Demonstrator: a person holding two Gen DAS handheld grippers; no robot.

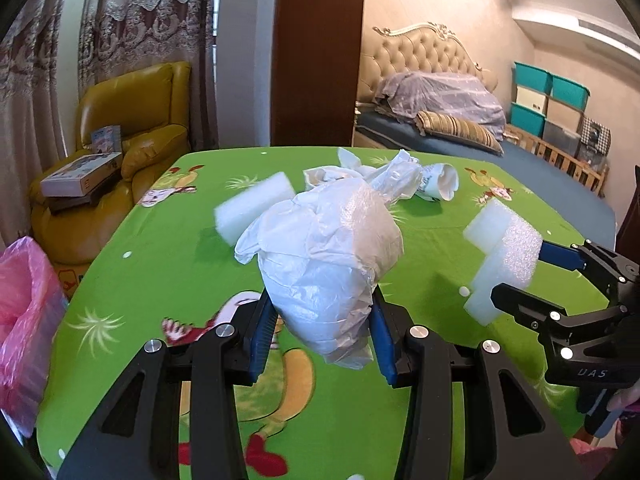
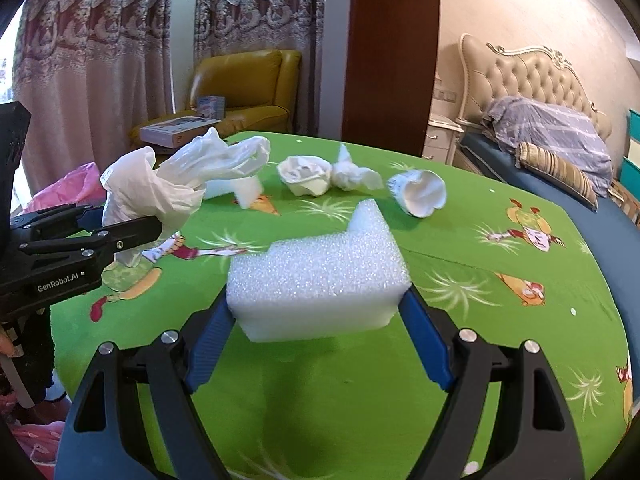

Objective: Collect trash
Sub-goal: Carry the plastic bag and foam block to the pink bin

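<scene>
My left gripper (image 1: 322, 312) is shut on a crumpled white plastic bag (image 1: 328, 248) and holds it above the green table (image 1: 160, 264); it also shows in the right wrist view (image 2: 124, 228) with the bag (image 2: 176, 180). My right gripper (image 2: 318, 300) is shut on an L-shaped white foam block (image 2: 320, 276), held above the table (image 2: 500, 320); it shows in the left wrist view (image 1: 520, 276) with the block (image 1: 504, 256). On the table lie another foam block (image 1: 252, 204), crumpled paper cups (image 2: 306, 174) (image 2: 420, 192) and a tissue wad (image 2: 352, 174).
A pink trash bag (image 1: 24, 312) hangs at the table's left edge, also seen in the right wrist view (image 2: 68, 190). A yellow armchair (image 1: 136, 120) with boxes stands behind the table. A bed (image 1: 460, 128) lies at the right, beyond the table.
</scene>
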